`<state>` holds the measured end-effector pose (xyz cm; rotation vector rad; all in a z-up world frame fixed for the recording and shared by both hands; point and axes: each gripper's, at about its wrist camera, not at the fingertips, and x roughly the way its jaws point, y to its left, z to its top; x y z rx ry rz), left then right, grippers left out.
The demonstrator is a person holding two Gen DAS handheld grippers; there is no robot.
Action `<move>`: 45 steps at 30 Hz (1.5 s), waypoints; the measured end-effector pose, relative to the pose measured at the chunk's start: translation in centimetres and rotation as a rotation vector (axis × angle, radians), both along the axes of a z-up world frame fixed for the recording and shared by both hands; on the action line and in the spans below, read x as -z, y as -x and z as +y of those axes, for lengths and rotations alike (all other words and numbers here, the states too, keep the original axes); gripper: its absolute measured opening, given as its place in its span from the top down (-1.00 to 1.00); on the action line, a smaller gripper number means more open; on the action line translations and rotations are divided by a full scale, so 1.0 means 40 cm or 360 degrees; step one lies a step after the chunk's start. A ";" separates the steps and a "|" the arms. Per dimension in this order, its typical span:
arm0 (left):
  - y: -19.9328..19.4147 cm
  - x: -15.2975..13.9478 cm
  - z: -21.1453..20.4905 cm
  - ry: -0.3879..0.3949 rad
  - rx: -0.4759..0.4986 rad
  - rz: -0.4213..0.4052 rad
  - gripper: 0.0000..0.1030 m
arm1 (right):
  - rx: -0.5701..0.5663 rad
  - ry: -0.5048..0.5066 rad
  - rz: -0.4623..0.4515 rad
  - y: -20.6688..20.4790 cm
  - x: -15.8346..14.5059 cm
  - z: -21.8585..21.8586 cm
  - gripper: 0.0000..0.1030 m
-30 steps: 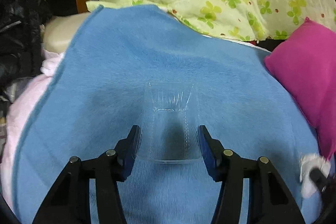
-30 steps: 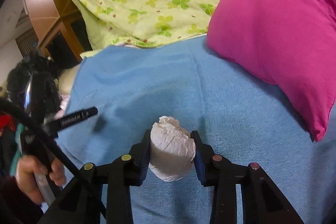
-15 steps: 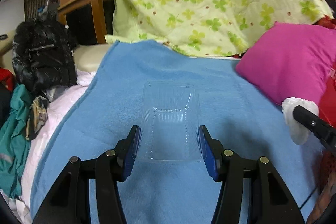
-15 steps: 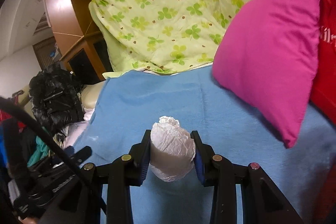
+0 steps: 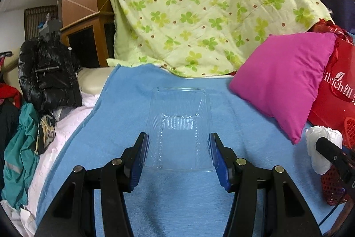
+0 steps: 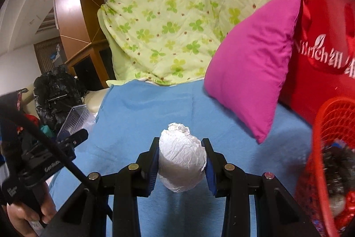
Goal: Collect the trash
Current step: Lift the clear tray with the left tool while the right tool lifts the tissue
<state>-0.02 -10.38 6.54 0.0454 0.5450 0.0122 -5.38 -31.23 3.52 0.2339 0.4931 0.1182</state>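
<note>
My left gripper is shut on a clear plastic tray and holds it above the blue blanket. My right gripper is shut on a crumpled white paper ball, also held above the blanket. The ball and right gripper show at the right edge of the left wrist view. The left gripper with the tray shows at the left of the right wrist view. A red mesh basket holding some trash is at the right.
A magenta pillow and a red bag lie at the right. A green clover quilt is piled behind. A black jacket and other clothes lie at the left, beside a wooden cabinet.
Both grippers have lifted their loads off the blanket and moved back. The view has tilted up, and the red basket has come into view at the right.
</note>
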 end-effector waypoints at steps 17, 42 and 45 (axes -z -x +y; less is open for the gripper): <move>0.070 -0.037 -0.080 -0.0047 0.0115 -0.0036 -0.12 | 0.0095 -0.0021 -0.0114 0.118 -0.037 -0.038 0.25; 0.080 -0.023 -0.179 -0.0107 0.0213 -0.0031 -0.12 | 0.0109 -0.0018 -0.0113 0.119 -0.034 -0.095 0.25; 0.079 -0.021 -0.184 -0.0107 0.0217 -0.0026 -0.12 | 0.0109 -0.0020 -0.0117 0.125 -0.034 -0.101 0.25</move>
